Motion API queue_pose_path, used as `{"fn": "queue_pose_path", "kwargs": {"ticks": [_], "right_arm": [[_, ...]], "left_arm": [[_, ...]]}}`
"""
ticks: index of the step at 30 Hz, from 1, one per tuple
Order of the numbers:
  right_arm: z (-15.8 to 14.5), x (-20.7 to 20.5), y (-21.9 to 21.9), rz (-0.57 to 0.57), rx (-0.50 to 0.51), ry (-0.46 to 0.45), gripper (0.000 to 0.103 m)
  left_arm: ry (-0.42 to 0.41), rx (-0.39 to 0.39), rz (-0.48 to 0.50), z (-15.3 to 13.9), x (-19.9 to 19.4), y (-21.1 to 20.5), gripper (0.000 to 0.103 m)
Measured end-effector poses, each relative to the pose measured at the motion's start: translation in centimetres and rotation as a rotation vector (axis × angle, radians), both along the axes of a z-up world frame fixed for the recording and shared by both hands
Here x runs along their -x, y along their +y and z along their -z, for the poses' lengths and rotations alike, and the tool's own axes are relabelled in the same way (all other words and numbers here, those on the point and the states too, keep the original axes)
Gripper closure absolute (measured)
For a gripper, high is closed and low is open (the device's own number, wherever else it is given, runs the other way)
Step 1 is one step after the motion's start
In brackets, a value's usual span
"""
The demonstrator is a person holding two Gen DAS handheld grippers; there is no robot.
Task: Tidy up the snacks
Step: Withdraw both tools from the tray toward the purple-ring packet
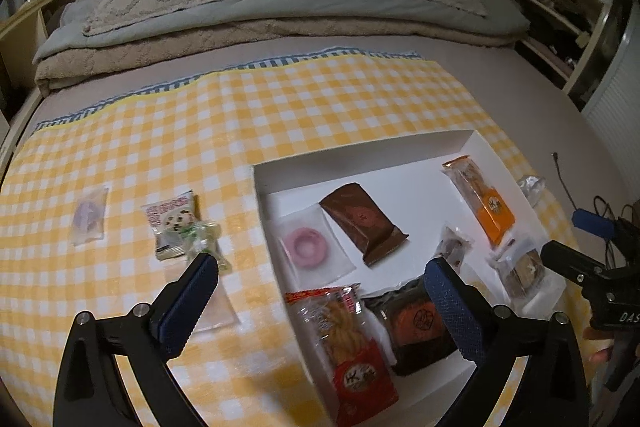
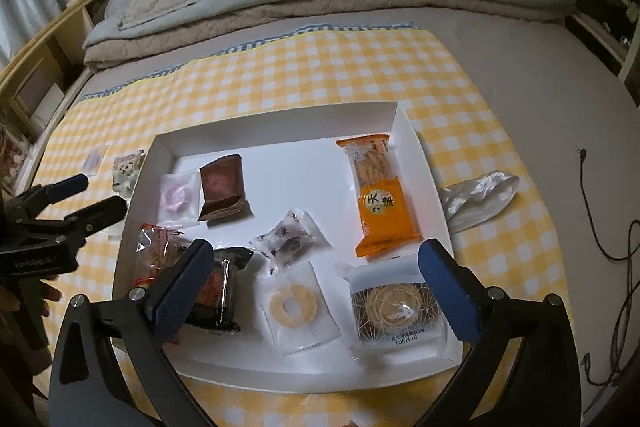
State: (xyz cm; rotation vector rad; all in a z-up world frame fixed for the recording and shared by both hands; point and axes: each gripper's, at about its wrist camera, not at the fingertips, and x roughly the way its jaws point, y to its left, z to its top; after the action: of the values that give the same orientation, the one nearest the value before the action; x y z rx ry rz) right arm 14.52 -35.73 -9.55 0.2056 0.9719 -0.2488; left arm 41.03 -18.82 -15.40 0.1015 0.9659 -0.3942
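Observation:
A white box (image 2: 404, 125) lies on a yellow checked cloth (image 1: 280, 99) and holds several wrapped snacks: an orange pack (image 2: 386, 199), a brown pack (image 2: 222, 191), a pink ring sweet (image 2: 176, 197), a red cracker pack (image 1: 348, 339), a dark pack (image 2: 218, 291), a yellow ring biscuit (image 2: 288, 303), a round tart (image 2: 394, 309). My left gripper (image 1: 324, 287) is open and empty over the box's left wall. My right gripper (image 2: 316, 275) is open and empty above the box's near half. Left of the box lie a cookie pack (image 1: 174, 223), a clear green-printed wrapper (image 1: 204, 239) and a pale purple sweet (image 1: 90, 217).
A crumpled clear wrapper (image 2: 480, 197) lies right of the box. Folded blankets and pillows (image 1: 260, 11) sit at the far end of the bed. Black cables (image 2: 612, 247) trail at the right. Shelves stand at both sides.

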Motion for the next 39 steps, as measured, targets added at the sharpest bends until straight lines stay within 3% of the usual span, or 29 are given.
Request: {"fn": "queue_pose_path", "kwargs": {"ticks": [12,22,39], "right_arm": [[-1.8,-0.1,2.9,-0.005,0.024,-0.031,0.000],[-2.4,-1.9,6.6,-0.047,0.028,-0.044,0.000],[-1.3,-7.4,13.9,-0.126,0.001,-0.036,0.000]], "left_arm": [[-0.029,0.007,-0.010,-3.0,2.9,4.3,0.000],[-0.057,-0.006,-0.060,-4.5,4.4,10.7,0.000],[-0.043,0.026,-0.249,-5.0,4.2,23.7,0.000]]}}
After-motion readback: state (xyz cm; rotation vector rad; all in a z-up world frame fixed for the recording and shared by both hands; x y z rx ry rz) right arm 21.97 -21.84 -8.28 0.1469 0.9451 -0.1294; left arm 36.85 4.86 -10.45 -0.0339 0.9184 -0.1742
